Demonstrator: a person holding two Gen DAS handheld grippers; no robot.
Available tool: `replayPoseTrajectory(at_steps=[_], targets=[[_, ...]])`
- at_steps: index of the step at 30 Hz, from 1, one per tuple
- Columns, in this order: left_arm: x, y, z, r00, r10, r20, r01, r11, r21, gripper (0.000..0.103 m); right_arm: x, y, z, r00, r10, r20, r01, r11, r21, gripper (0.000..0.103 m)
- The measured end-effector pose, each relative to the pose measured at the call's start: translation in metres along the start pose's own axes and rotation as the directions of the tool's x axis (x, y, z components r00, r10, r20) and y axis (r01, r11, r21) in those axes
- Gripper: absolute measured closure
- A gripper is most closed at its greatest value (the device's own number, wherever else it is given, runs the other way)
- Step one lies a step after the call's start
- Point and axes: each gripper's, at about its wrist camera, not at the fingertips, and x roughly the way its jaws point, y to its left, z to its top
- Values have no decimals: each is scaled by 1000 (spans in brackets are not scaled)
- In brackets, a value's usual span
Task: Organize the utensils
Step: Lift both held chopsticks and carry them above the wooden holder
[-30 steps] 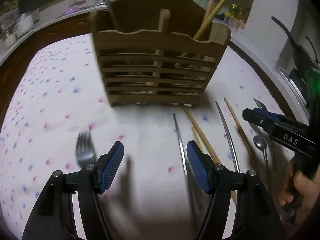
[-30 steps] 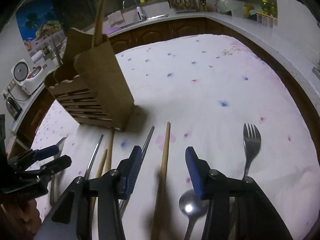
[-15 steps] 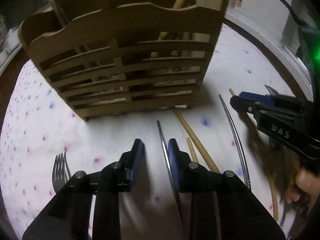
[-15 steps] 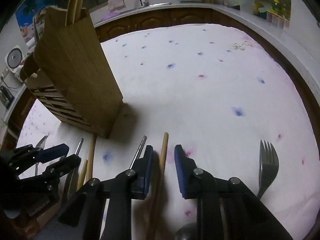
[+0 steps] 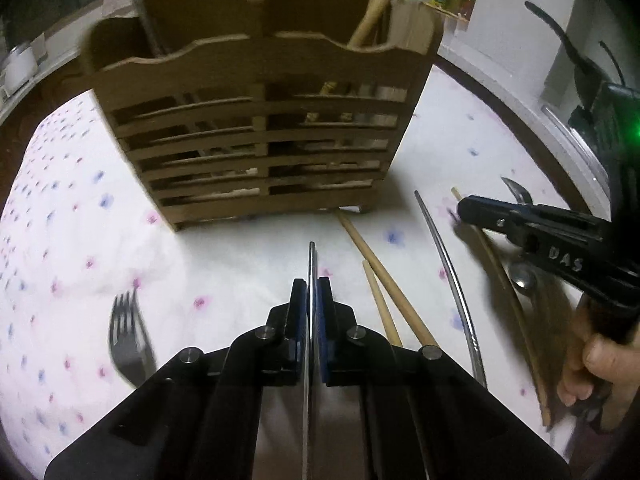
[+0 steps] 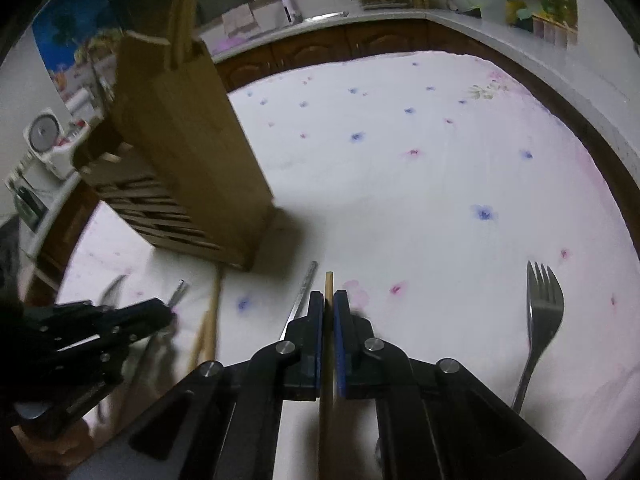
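Observation:
A slatted wooden utensil caddy stands on the flowered cloth with wooden chopsticks upright in it. My left gripper is just in front of it, its jaws closing tight on a thin metal chopstick that lies on the cloth. My right gripper is closing the same way on a wooden chopstick, which sticks out just past the pads. Each gripper also shows in the other's view, the right gripper and the left gripper.
On the cloth lie two more wooden chopsticks, a second metal chopstick, a spoon and two forks. A person's hand holds the right gripper. A kitchen counter rings the table.
Both grippers went from wide open to shut, the left on the metal chopstick, the right on the wooden one. Both crept forward toward the caddy.

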Motion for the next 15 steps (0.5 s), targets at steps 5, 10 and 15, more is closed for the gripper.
replayPoseTrajectory(at_steps=[5, 10, 15], targets=[[-27, 9, -14, 998, -47, 33, 48, 998, -31, 99, -30, 5, -1, 998, 43, 53, -43, 999, 12, 98], [-58, 32, -25, 992, -94, 81, 101, 991, -85, 99, -51, 8, -3, 993, 75, 88, -76, 997, 13, 98], [-86, 32, -31, 984, -108, 142, 123, 987, -99, 99, -69, 16, -6, 988, 95, 124, -96, 995, 4, 98]])
